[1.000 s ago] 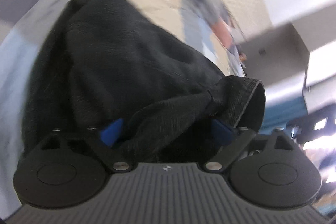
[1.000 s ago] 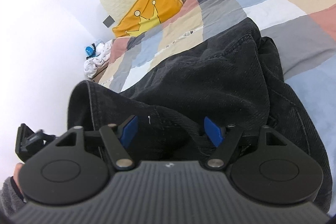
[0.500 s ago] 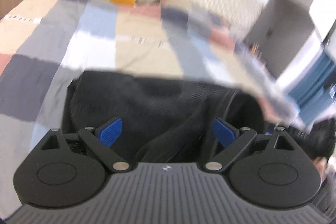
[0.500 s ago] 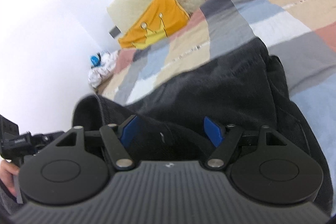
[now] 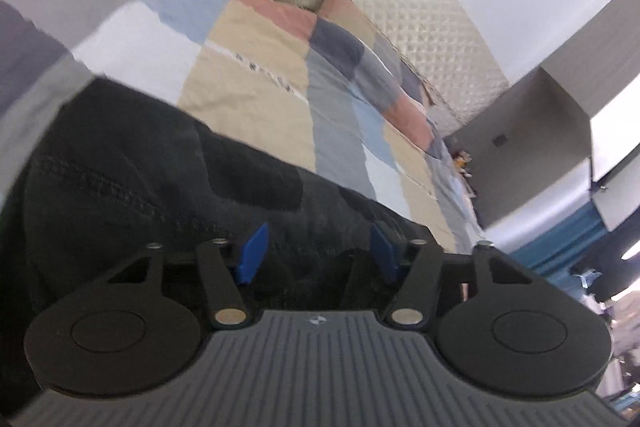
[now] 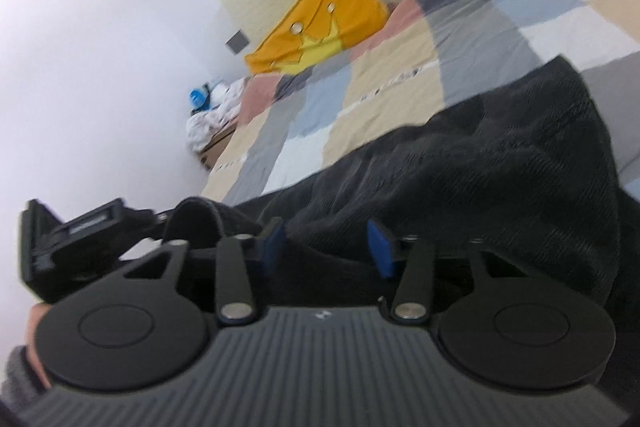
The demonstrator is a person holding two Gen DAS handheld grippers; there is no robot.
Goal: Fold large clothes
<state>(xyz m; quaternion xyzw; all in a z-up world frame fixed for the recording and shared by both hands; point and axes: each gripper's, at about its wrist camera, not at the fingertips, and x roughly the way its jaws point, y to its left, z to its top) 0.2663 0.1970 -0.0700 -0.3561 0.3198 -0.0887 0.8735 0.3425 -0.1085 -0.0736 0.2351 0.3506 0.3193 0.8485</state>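
A large black denim garment (image 5: pixel 140 179) lies bunched on the patchwork bed quilt (image 5: pixel 248 83). In the left wrist view my left gripper (image 5: pixel 318 253) has its jaws closing, with a dark fold of the garment filling the gap between the blue pads. The right wrist view shows the same garment (image 6: pixel 500 163) spreading away to the right. My right gripper (image 6: pixel 326 247) is also closing its jaws, and a thick edge of the cloth lies between them. I cannot see either pair of pads pressing firmly on the fabric.
A yellow crown pillow (image 6: pixel 320 19) leans on the quilted cream headboard (image 5: pixel 420 27). A bedside stand with white cloth (image 6: pixel 212 131) sits by the wall. A grey cabinet (image 5: pixel 532 147) stands past the bed's far side. A person's hand (image 6: pixel 36 319) holds a black device (image 6: pixel 72 239).
Both pairs of jaws have narrowed around the black cloth. The left view has swung across the bed and lifted a little; the right view has shifted slightly toward the garment.
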